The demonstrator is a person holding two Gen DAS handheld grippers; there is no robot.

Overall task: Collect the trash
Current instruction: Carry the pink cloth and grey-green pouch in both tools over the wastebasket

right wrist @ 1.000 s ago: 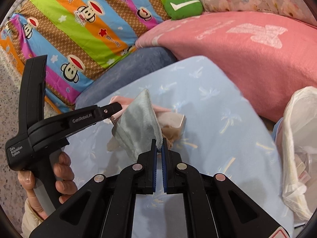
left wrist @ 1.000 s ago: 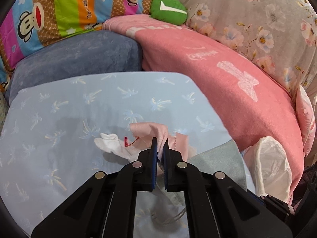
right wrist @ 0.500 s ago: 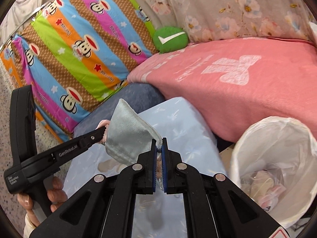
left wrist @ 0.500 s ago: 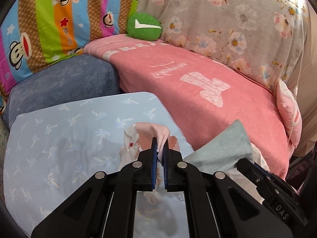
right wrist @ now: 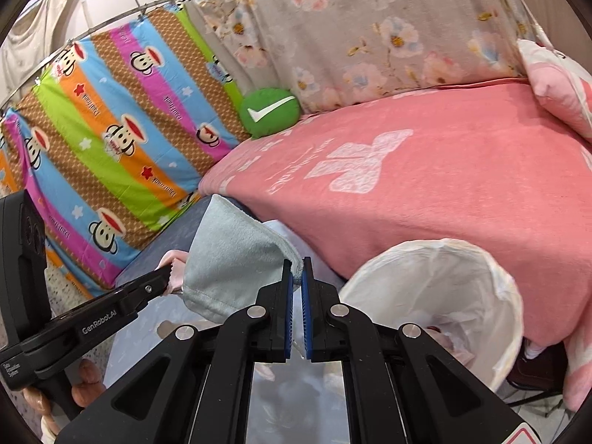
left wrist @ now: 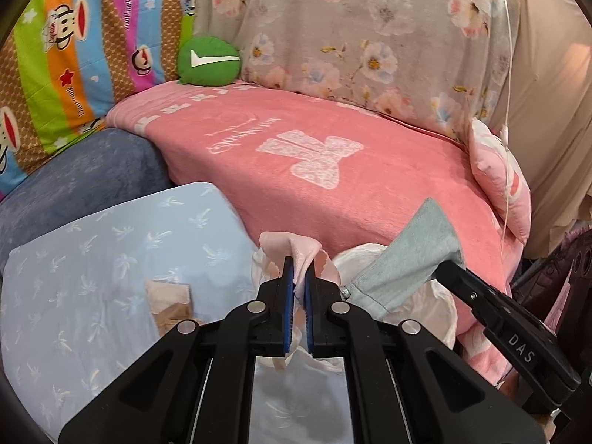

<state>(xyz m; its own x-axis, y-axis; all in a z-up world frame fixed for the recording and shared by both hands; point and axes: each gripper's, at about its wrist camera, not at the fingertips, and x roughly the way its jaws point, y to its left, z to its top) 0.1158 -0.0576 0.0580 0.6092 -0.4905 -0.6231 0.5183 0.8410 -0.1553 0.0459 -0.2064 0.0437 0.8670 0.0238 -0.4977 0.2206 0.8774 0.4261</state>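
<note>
Our left gripper (left wrist: 299, 277) pinched a thin, frayed pink scrap (left wrist: 292, 249), its jaws pressed together on the limp fold. Our right gripper (right wrist: 297, 277) clamped the hemmed edge of a soft, fuzzy grey cloth (right wrist: 236, 259) that bulged like a pouch. Both hung beside the round bin (right wrist: 495, 277) with its crinkled white liner. A tan cardboard piece (left wrist: 168, 296) lay on the pale blue printed sheet (left wrist: 92, 259).
</note>
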